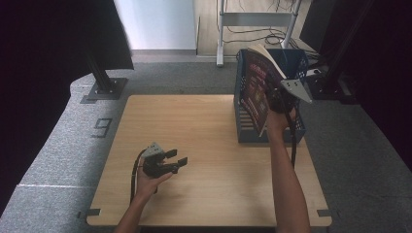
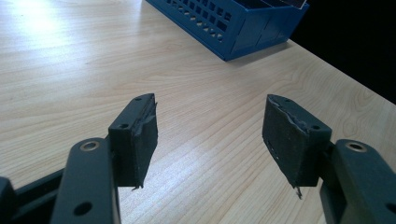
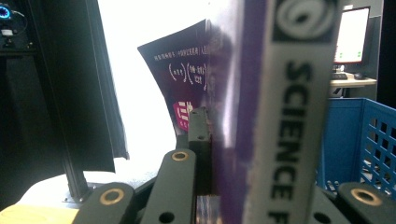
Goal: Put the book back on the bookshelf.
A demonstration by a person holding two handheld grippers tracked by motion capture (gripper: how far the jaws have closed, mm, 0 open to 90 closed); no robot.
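Two grippers show from the high view: the left gripper (image 1: 176, 157) rests near the table's (image 1: 204, 121) near-left part, jaws spread wide and empty, while the right gripper (image 1: 278, 99) clamps a purple book (image 1: 256, 87) upright in the blue basket (image 1: 297, 63) at the far right. Its own view adds the spine lettering "SCIENCE", cut off below, with one jaw hidden behind the book. Left gripper view shows the basket's slotted near wall (image 2: 219, 23).

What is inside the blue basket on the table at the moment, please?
The book, clamped in the right tongs, stands tilted at the blue basket, its lower edge inside. The book and hand cover the basket's floor, so other contents cannot be seen.
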